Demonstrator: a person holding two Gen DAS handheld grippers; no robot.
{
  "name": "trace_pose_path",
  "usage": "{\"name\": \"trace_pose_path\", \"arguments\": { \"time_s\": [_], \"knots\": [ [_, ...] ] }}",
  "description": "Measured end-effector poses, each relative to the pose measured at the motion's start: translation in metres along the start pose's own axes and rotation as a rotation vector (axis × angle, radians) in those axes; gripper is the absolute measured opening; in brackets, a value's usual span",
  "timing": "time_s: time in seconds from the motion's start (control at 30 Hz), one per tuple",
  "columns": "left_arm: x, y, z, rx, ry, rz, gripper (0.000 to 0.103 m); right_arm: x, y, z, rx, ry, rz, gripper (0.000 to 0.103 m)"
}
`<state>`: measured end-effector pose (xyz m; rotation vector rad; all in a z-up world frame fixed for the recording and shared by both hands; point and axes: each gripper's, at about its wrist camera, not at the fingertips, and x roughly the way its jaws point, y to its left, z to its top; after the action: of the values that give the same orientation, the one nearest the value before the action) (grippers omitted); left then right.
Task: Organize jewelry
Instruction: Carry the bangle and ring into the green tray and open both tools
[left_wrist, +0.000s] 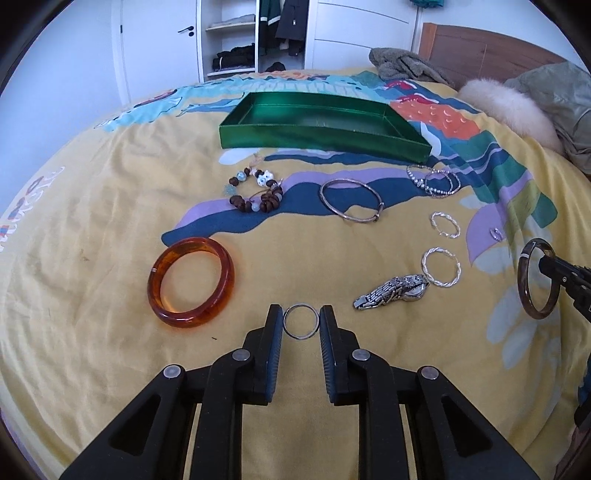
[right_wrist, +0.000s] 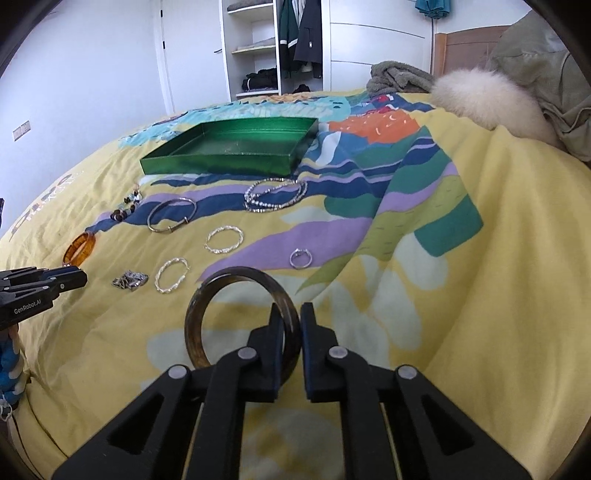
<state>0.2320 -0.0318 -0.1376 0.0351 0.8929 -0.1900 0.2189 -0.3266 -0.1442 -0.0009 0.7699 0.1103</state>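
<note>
jewelry is lying spread over a bed (left_wrist: 92, 295) covered in a yellow patterned sheet, with an open green tray (left_wrist: 325, 125) sitting farther back, nothing visible inside it. the left hand-held gripper (left_wrist: 301, 321) is holding a thin silver ring (left_wrist: 301, 320) between its two pads, the ring standing upright and its edges touching both pads. the right hand-held gripper (right_wrist: 293, 328) is clamping the rim of a dark brown bangle (right_wrist: 207, 295), its pads nearly together on the band, and the bangle is standing upright, raised off the sheet in the left wrist view. an amber bangle (left_wrist: 190, 282) is lying flat to the left of the left hand-held gripper. behind it, near the tray, a bracelet of wooden and pale beads (left_wrist: 256, 192) is resting on the sheet, and just to its right a plain silver bangle (left_wrist: 351, 201) is lying flat. a cluster of beaded silver bracelets (left_wrist: 436, 181) is sitting close to the tray's near right corner. two twisted silver hoops (left_wrist: 445, 223) are lying one in front of the other, the nearer one touching a silver watch (left_wrist: 395, 291) that is lying on its side. a small silver ring (right_wrist: 300, 257) is resting alone on the purple patch, just beyond the dark brown bangle in the right wrist view.
</note>
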Motion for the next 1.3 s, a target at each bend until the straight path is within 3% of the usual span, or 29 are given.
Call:
{"name": "trace_pose_path", "arguments": {
  "time_s": [0.4,0.77,1.1,1.3],
  "knots": [
    [-0.085,0.006,0.037,-0.039,-0.177,-0.079,0.02,-0.086,0.027,0.052,-0.003,-0.165,-0.004,0.008],
    [-0.139,0.017,0.087,-0.057,-0.305,-0.109,0.02,-0.13,0.056,0.113,-0.041,-0.276,-0.004,0.008],
    [-0.136,0.02,0.146,-0.038,-0.352,-0.094,0.02,-0.117,0.059,0.17,-0.062,-0.312,-0.019,0.008],
    [-0.098,0.024,0.188,-0.024,-0.337,-0.06,0.02,-0.073,0.05,0.212,-0.055,-0.301,-0.032,0.008]
  ]
}}
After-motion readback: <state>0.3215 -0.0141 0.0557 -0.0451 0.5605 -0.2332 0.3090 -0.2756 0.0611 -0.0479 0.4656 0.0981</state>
